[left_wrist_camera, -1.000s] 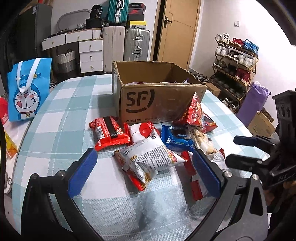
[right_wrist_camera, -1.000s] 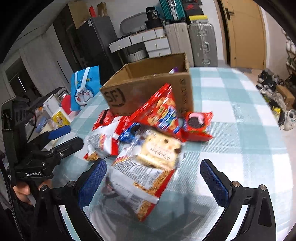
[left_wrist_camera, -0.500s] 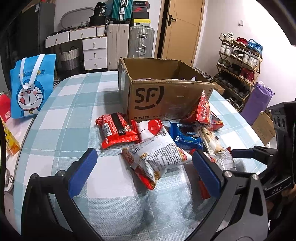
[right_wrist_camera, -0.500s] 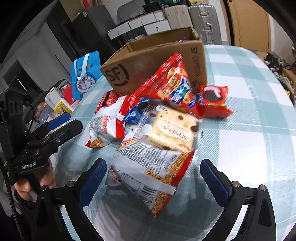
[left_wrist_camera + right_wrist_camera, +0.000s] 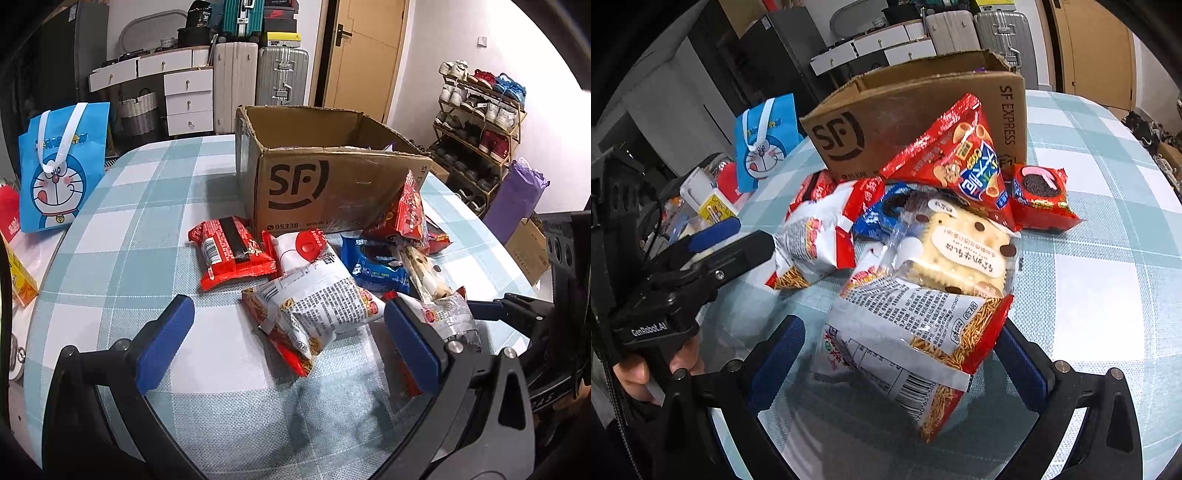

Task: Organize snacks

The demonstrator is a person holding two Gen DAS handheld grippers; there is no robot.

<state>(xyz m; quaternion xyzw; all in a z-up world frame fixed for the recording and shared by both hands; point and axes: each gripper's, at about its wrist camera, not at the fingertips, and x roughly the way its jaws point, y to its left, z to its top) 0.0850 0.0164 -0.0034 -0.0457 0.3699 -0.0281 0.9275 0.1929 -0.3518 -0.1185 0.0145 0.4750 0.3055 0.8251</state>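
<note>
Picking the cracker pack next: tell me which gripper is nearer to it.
Right. The right gripper is open just short of the cracker pack; the left gripper hangs off to its side.

We cannot see into the cardboard box (image 5: 332,184) ahead of the left gripper (image 5: 284,343); its near wall hides all but a purple scrap at the rim. Beside that gripper's right finger, a noodle packet (image 5: 448,319) is half covered. From the right gripper (image 5: 901,358), the blue cookie pack (image 5: 886,210) lies mostly buried under other snacks, and the hand (image 5: 657,365) at far left is cut by the edge.
</note>
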